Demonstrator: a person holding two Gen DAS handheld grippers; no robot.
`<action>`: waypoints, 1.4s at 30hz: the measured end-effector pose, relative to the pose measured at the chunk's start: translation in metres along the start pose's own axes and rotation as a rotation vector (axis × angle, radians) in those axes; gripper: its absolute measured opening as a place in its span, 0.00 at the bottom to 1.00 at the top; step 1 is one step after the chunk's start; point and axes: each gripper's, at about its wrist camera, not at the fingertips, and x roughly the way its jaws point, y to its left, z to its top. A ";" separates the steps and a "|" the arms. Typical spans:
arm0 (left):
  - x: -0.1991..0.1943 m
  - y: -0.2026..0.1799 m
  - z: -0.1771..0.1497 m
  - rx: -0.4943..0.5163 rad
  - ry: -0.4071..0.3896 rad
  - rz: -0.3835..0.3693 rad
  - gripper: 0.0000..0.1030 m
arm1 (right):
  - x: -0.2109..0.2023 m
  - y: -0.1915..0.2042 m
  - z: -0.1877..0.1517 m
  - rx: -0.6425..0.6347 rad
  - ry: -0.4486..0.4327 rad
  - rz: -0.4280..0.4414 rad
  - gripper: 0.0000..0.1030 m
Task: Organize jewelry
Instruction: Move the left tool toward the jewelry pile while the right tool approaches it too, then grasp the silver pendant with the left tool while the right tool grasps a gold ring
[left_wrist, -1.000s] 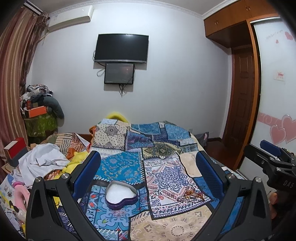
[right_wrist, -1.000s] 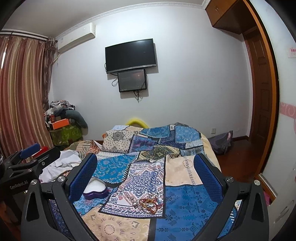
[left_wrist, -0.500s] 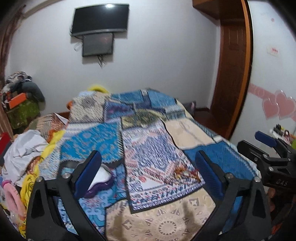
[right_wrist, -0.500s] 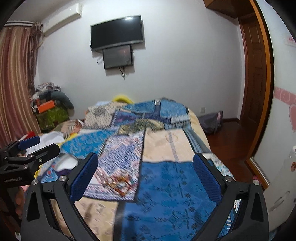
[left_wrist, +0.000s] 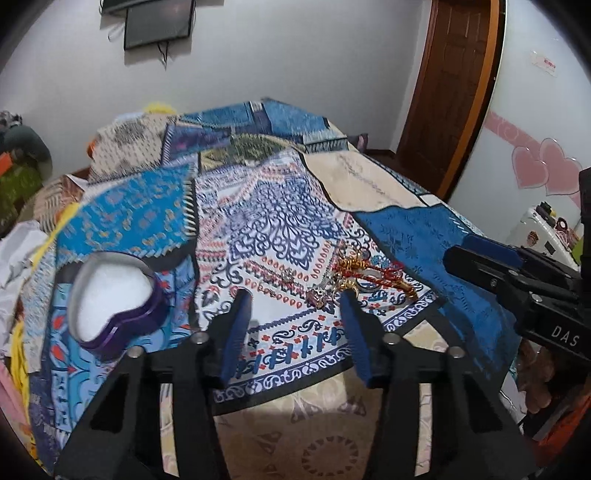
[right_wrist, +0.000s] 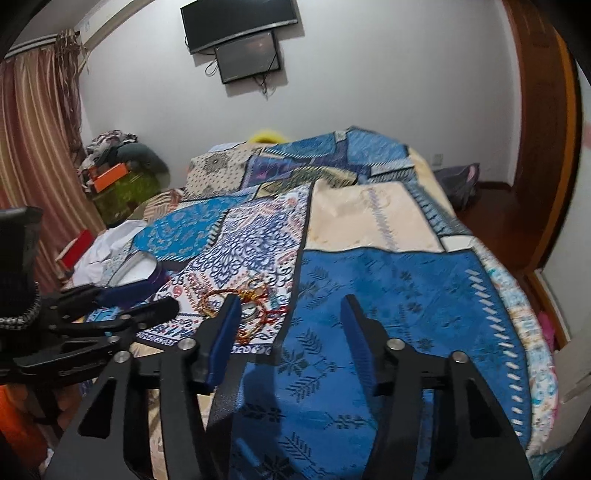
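Only "DAS" reads clearly, in pale letters on the right hand-held gripper (left_wrist: 484, 258).

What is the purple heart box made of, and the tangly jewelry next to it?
The heart box looks like purple painted metal, maybe tin: thin, smooth, slightly shiny wall; the white inside is too blurry to name. The jewelry pile looks like shiny gold-colored metal rings and chains mixed with red cord.

Patchwork bedspread (left_wrist: 280, 206), wall television (right_wrist: 238, 22), striped curtain (right_wrist: 33, 147).

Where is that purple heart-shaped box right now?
The purple heart-shaped box lies open on the patchwork bedspread, at the left in the left wrist view, left of the tangled jewelry pile.
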 end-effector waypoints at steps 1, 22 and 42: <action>0.004 0.000 0.000 -0.002 0.009 -0.008 0.37 | 0.003 -0.001 0.000 0.004 0.008 0.013 0.43; 0.038 -0.005 0.007 0.016 0.046 -0.069 0.15 | 0.033 0.001 0.002 -0.006 0.115 0.074 0.30; 0.010 0.018 -0.002 -0.030 0.005 -0.070 0.15 | 0.055 0.036 0.004 -0.127 0.196 0.056 0.14</action>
